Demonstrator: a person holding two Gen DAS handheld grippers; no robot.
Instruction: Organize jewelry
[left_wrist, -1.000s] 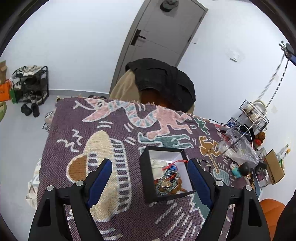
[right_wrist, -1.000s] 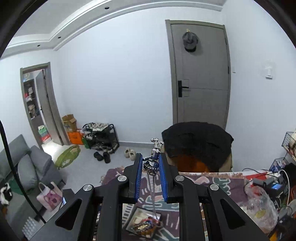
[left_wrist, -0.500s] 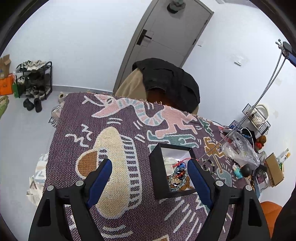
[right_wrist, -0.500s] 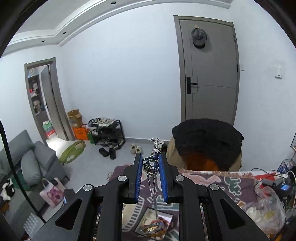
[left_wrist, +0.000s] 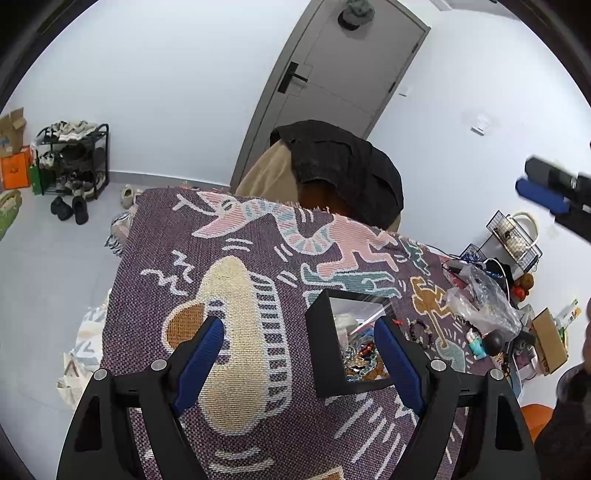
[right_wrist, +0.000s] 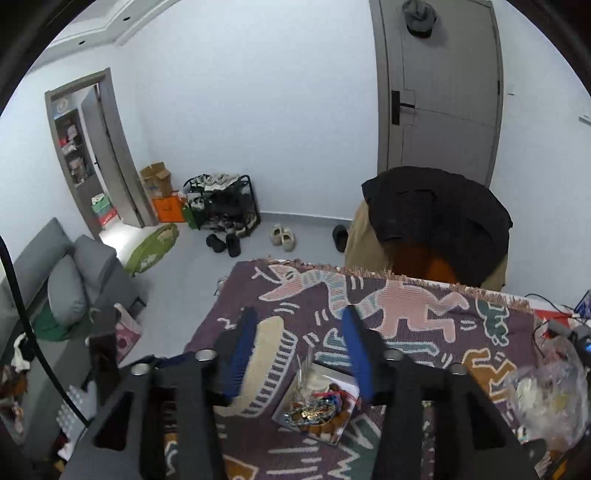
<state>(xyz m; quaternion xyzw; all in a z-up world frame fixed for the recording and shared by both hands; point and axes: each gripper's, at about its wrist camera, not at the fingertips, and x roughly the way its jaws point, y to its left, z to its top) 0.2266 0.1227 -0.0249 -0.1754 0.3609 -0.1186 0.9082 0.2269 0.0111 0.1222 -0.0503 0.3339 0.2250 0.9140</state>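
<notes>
right gripper (right_wrist: 299, 347) jaws opening, empty, above jewelry box (right_wrist: 314, 402); left gripper (left_wrist: 299, 354) wide apart

no legible text, labels or nos.

Two hand-held grippers, matte black with angular, cut-out frames. The left gripper (left_wrist: 299, 349) carries long blue pads (left_wrist: 199, 360) on the inner faces of its fingers; round silver screws (left_wrist: 158, 364) sit just behind the pads, with a second pair farther back (one each side). The right gripper (right_wrist: 297, 350) matches: blue pads (right_wrist: 356, 350), silver screws (right_wrist: 205, 355), with a thin black cable (right_wrist: 22, 314) arcing to its left.
</notes>
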